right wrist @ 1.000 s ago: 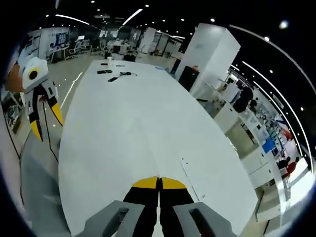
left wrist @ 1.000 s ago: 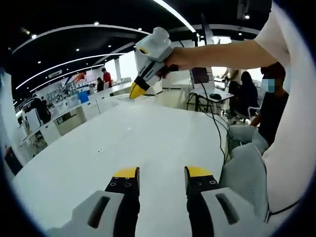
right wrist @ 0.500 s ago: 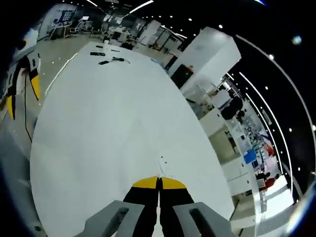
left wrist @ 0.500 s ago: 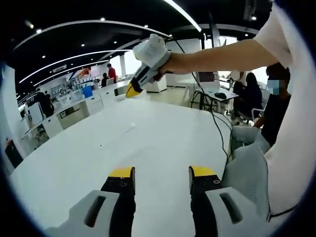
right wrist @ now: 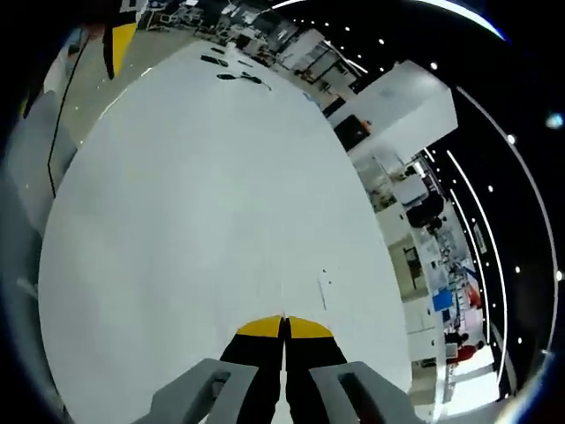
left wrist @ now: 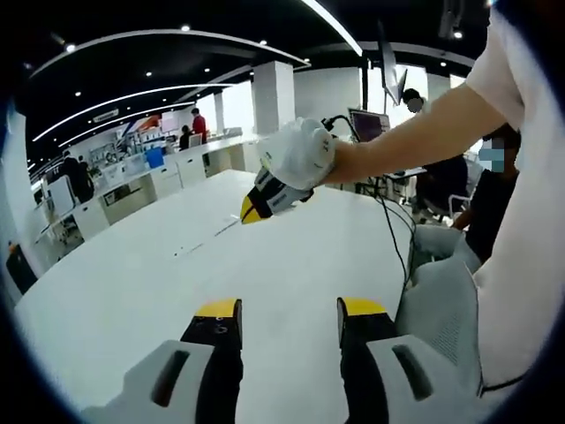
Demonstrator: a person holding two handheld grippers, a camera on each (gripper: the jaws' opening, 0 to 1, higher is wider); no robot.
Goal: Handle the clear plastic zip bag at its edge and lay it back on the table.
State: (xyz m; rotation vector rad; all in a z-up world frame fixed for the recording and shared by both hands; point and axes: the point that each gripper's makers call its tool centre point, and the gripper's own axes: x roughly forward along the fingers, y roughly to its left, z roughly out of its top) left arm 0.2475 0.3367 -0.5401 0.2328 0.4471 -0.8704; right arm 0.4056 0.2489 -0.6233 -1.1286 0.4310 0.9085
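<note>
Clear bag edge (right wrist: 323, 284) sits just beyond my pinched-together right gripper (right wrist: 283, 325); left gripper (left wrist: 287, 307) gapes empty; grasp pending.

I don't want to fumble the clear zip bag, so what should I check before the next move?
1. Left gripper open and free: ok, the jaws stand apart.
2. Right gripper shut: ok, the jaws meet.
3. Zip bag edge held in the right gripper: cannot tell, the clear plastic is too faint.
4. Flat white table beneath the right gripper: ok.
5. Small dark items at the table's far end, apart from both grippers: ok.
</note>
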